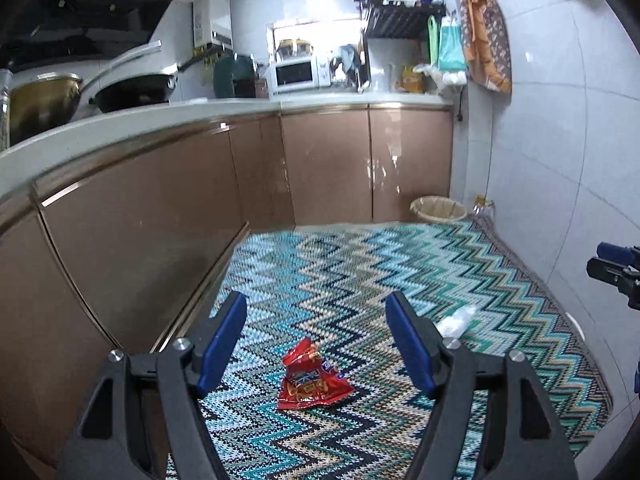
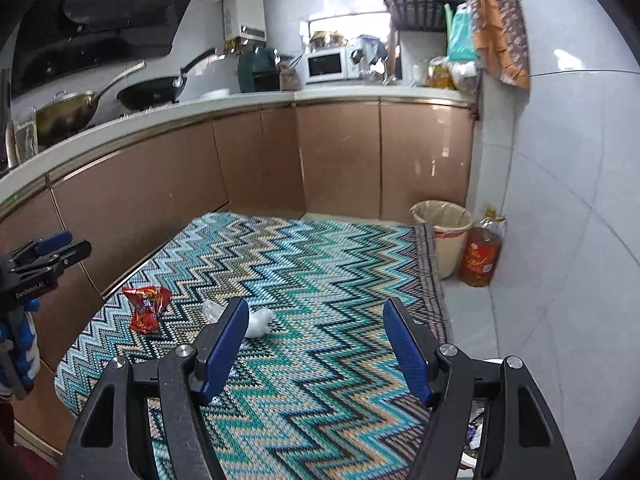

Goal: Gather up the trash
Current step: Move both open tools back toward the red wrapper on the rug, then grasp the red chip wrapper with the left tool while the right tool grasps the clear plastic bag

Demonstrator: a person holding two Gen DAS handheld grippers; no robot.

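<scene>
Lying on rug (image 1: 400, 264), red wrapper (image 1: 310, 380) framed by wide, empty left claw (image 1: 316, 320)

The zigzag rug (image 2: 320, 280) lies flat and mostly bare, so a gripper can pass freely over its middle and right part. On its near left lie a red snack wrapper (image 2: 146, 307) and, just right of it, a crumpled clear plastic scrap (image 2: 256, 322). Brown cabinet doors (image 2: 132, 216) wall off the left and far sides. At the far right corner a lined waste bin (image 2: 444, 228) and an oil bottle (image 2: 482, 254) stand against the tiled wall (image 2: 568, 200).
</scene>
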